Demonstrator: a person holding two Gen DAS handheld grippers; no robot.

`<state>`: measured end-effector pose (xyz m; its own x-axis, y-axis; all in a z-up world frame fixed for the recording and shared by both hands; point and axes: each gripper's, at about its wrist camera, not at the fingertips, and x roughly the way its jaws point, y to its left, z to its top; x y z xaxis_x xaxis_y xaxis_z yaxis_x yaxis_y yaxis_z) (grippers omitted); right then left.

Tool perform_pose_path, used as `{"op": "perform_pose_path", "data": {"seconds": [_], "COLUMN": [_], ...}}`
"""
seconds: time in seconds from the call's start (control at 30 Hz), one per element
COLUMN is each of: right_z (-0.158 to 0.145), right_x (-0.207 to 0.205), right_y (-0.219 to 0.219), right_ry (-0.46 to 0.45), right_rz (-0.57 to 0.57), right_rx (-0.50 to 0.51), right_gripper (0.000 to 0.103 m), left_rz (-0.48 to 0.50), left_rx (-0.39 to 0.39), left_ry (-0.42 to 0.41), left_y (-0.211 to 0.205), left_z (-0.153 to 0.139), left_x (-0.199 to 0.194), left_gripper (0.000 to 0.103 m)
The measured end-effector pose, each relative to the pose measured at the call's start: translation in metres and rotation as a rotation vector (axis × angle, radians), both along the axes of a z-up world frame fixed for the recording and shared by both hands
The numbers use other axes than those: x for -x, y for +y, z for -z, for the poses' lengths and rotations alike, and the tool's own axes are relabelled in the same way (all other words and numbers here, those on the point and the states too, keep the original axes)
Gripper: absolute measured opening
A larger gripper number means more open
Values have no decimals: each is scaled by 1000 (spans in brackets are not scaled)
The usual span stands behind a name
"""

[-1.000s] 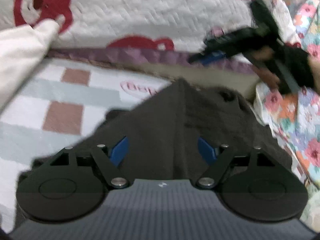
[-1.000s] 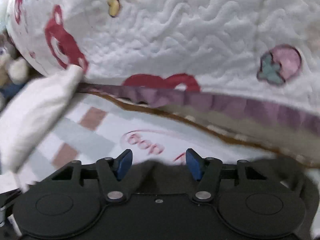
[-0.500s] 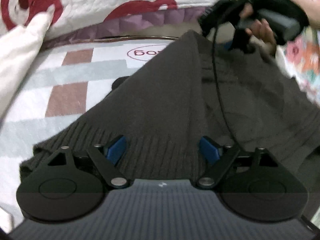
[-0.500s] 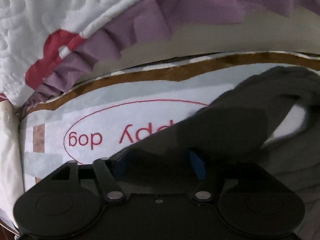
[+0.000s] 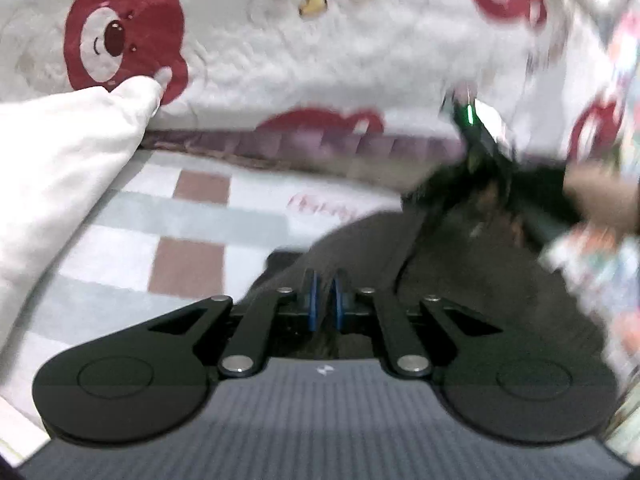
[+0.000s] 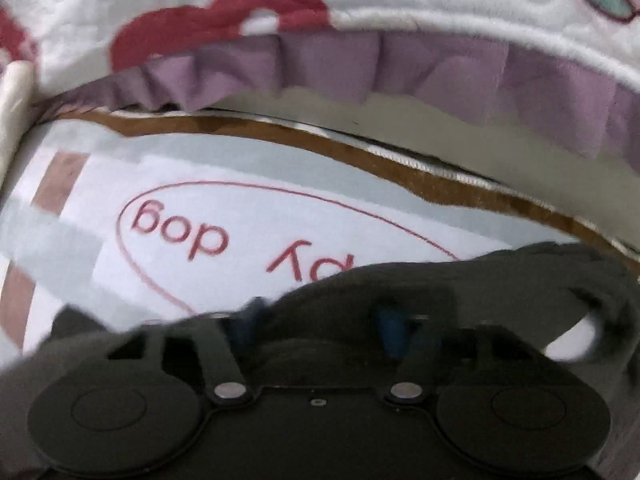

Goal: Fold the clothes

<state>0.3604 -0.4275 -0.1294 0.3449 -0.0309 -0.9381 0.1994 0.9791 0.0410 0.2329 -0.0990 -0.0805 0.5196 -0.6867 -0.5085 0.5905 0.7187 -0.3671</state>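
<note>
A dark grey knitted sweater (image 5: pixel 460 276) lies on a checked mat. My left gripper (image 5: pixel 325 300) is shut, with a fold of the sweater's hem pinched between its blue pads. In the right wrist view the sweater (image 6: pixel 500 280) drapes over my right gripper (image 6: pixel 320 324); its blue pads stand apart with cloth over and between them. The right gripper (image 5: pixel 492 160) also shows blurred at the upper right of the left wrist view, above the sweater's far end.
The mat (image 6: pixel 200 184), printed with "dog" lettering, has a brown border. A white quilt with red bears (image 5: pixel 280 52) and a purple frill (image 6: pixel 400 68) rises behind it. A white pillow (image 5: pixel 60 152) lies at left. Floral fabric (image 5: pixel 608 264) lies at right.
My left gripper has shut on the sweater's hem; it was open half a second ago. The right gripper has pulled back a little over the sweater's far end.
</note>
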Motion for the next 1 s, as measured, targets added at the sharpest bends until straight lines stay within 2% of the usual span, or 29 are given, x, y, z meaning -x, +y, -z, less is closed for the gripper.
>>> {"op": "perform_pose_path", "data": {"seconds": [0.03,0.1,0.23,0.37,0.43,0.57,0.63,0.67,0.7,0.73,0.83,0.93,1.0], "right_z": [-4,-13,-37,-66,-68,-48,-38,-34,-27,-20,2,9,11], "right_x": [6,17,39,82,101,106,121,136,152,168,219,260,278], "right_y": [-1,-10,-41,-89,-102,-95,-78,-69,-60,-50,-14,17,29], "right_ry": [-25,-85,-367,-757,-848,-599,-515,-502,-491,-481,-409,-367,-334], "right_rz": [-6,13,135,402,483,410,387,379,380,380,384,357,342], "right_rx": [-9,-22,-89,-175,-192,-63,-1,-4,-36,-69,-175,-133,-111], "right_gripper": [18,14,11,11,12,22,34,38,50,57,57,57,57], "left_rz": [1,4,20,45,25,-23,-32,-35,-35,-33,-18,10,34], "left_rx": [9,9,-21,-17,-32,-70,-76,-83,-88,-86,-68,-61,-79], "left_ry": [0,7,35,10,5,19,22,19,18,27,52,76,87], "left_y": [2,3,-6,-10,-10,-7,-6,-6,-7,-7,-6,-9,-13], "left_z": [-2,0,11,9,11,20,23,23,24,26,28,29,30], "left_x": [-1,-1,-4,2,1,-3,-5,-5,-5,-6,-7,-7,-6], "left_gripper": [6,6,6,5,5,5,5,6,6,6,7,12,25]}}
